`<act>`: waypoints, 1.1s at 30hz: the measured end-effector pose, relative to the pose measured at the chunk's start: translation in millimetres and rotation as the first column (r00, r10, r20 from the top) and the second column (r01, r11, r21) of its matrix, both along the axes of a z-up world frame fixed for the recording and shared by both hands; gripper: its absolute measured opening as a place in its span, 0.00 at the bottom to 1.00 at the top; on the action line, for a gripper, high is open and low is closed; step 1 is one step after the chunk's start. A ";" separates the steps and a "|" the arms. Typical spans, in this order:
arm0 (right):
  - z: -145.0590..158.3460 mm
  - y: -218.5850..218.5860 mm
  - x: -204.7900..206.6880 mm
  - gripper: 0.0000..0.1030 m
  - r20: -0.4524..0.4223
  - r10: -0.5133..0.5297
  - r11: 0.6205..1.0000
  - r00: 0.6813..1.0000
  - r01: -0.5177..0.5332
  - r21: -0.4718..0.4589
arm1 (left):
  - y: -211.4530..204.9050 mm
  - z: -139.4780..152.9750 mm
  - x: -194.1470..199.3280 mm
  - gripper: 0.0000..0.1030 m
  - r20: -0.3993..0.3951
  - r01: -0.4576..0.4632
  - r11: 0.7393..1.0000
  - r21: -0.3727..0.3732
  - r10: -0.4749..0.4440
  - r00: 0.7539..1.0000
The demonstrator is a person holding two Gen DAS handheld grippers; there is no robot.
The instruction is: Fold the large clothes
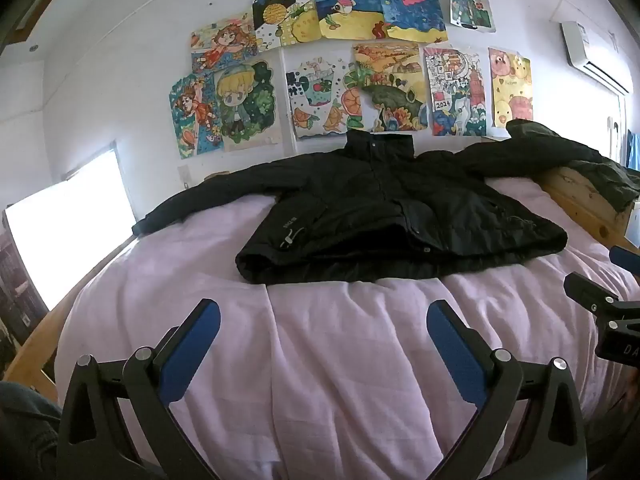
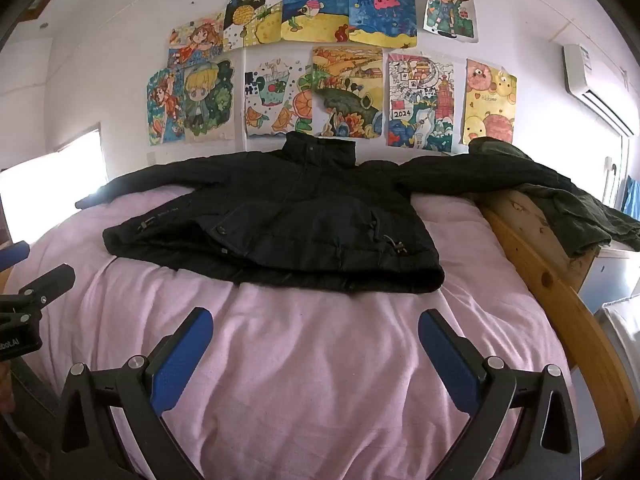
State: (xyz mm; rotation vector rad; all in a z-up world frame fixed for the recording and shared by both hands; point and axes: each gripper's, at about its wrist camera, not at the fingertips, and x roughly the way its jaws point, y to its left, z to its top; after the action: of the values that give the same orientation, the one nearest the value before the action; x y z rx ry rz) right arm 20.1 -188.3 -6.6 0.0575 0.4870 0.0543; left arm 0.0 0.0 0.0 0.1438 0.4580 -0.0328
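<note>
Left hand-held gripper [image 1: 323, 318] and right hand-held gripper [image 2: 315, 326]: jaws apart, empty, over the pink quilted bed cover [image 2: 304, 360]. Black padded jacket [image 1: 384, 208] lies spread beyond, well apart. Risks: thick slippery fabric escaping a shallow pinch; right sleeve [image 2: 480, 172] overhanging the wooden bed rail [image 2: 532, 256] could snag.

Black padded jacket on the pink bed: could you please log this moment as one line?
phase: pre-grasp | black padded jacket: flat, sleeves spread, unfolded | left tongs: open, empty | right tongs: open, empty | pink bed cover

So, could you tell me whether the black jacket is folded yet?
Spread: black jacket lies flat, both sleeves stretched sideways.
</note>
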 end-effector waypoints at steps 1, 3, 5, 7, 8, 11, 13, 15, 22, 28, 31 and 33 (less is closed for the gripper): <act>-0.1 0.1 -0.1 1.00 0.001 0.000 1.000 1.000 0.000 0.000 | 0.0 0.0 0.0 0.99 0.000 0.000 1.000 0.000 0.000 1.000; -0.2 0.2 -0.3 1.00 0.001 0.000 1.000 1.000 0.000 0.000 | 0.2 0.1 -0.1 0.99 0.001 -0.001 1.000 0.000 0.001 1.000; -0.2 0.4 -0.5 1.00 0.001 0.001 1.000 1.000 -0.001 0.000 | 0.0 0.0 0.0 0.99 0.000 0.000 1.000 0.002 0.000 1.000; -0.2 0.8 -0.8 1.00 0.000 0.002 1.000 1.000 -0.002 0.001 | 0.1 -0.1 -0.1 0.99 -0.001 0.001 1.000 0.002 -0.001 1.000; -0.5 0.2 -0.5 1.00 0.000 0.001 1.000 1.000 -0.001 0.001 | 0.2 -0.1 -0.2 0.99 -0.002 0.001 1.000 0.002 -0.001 1.000; -0.6 0.3 -0.7 1.00 0.000 0.001 1.000 1.000 -0.001 0.002 | 0.0 0.0 0.0 0.99 -0.002 0.000 1.000 0.004 0.000 1.000; -0.5 0.2 -0.9 1.00 0.000 0.000 1.000 1.000 0.000 0.001 | 0.4 0.1 -0.2 0.99 -0.002 0.001 1.000 0.002 -0.001 1.000; -0.6 0.5 -0.9 1.00 0.000 0.000 1.000 1.000 0.000 0.001 | -0.1 0.0 0.0 0.99 -0.003 0.000 1.000 0.005 0.000 1.000; -0.6 0.7 -1.2 1.00 -0.001 0.001 1.000 1.000 -0.001 0.000 | 0.2 0.0 0.1 0.99 -0.003 0.002 1.000 0.005 -0.002 1.000; -0.5 0.7 -1.3 1.00 -0.001 0.001 1.000 1.000 -0.001 0.001 | 0.0 -0.2 0.2 0.99 -0.004 0.001 1.000 0.007 -0.001 1.000; -0.6 0.8 -1.3 1.00 0.000 0.001 1.000 1.000 -0.001 0.000 | 0.0 -0.1 0.2 0.99 -0.004 0.001 1.000 0.008 -0.001 1.000; -0.6 0.7 -1.2 1.00 -0.001 0.001 1.000 1.000 -0.001 0.001 | 0.1 -0.2 0.2 0.99 -0.005 0.001 1.000 0.008 -0.001 1.000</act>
State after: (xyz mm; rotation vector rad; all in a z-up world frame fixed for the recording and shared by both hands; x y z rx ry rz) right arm 18.8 -187.6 -7.2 0.0578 0.4877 0.0558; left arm 0.2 0.1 -0.1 0.1518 0.4628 -0.0318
